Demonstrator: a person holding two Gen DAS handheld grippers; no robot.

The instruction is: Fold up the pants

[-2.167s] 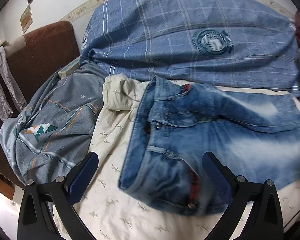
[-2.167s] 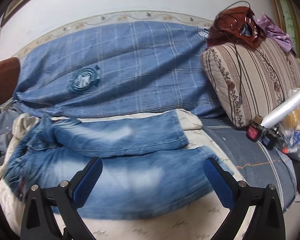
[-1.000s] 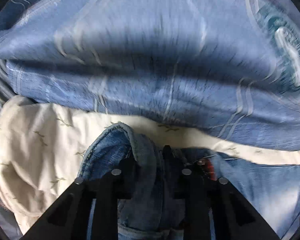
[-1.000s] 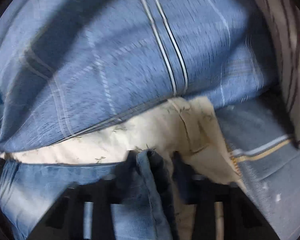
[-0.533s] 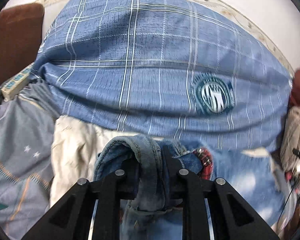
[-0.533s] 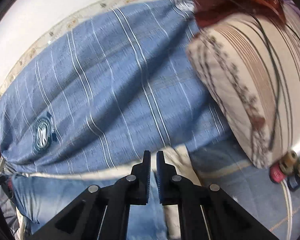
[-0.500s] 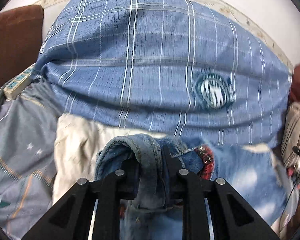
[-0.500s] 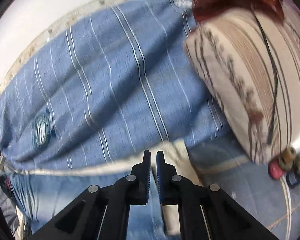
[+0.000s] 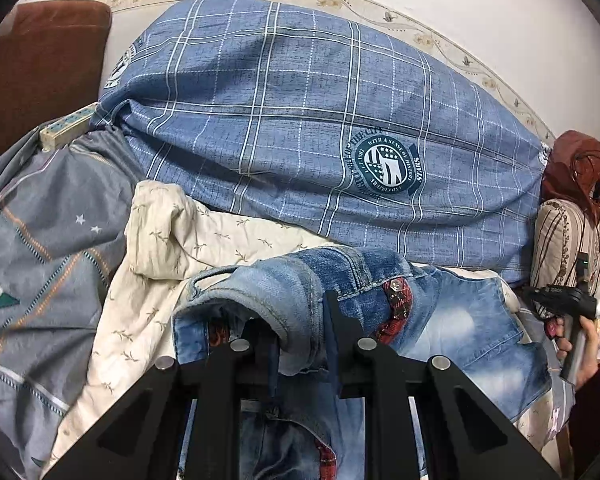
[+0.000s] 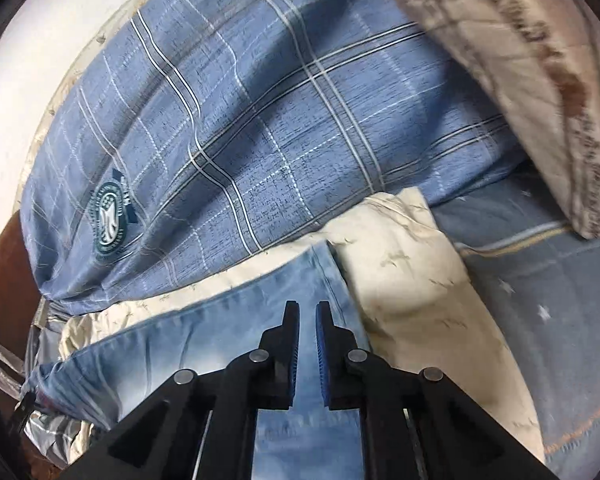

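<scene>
Left wrist: left gripper (image 9: 302, 340) clamped on jeans (image 9: 452, 320) waistband, now lifted off bed (image 9: 204, 240), where 2 s ago open above it. Duvet (image 9: 300, 120) badge reads "WITH A SENSE OF HISTORY".

Right wrist: right gripper (image 10: 307, 344) closed, nothing between pads; leg slipped out, regrasp likely needed.

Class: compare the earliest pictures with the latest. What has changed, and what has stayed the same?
Both grippers, open before, are shut. The left gripper took hold of the jeans at the waistband and lifted it. The right gripper shows nothing clamped. The blue plaid duvet stayed put.
</scene>
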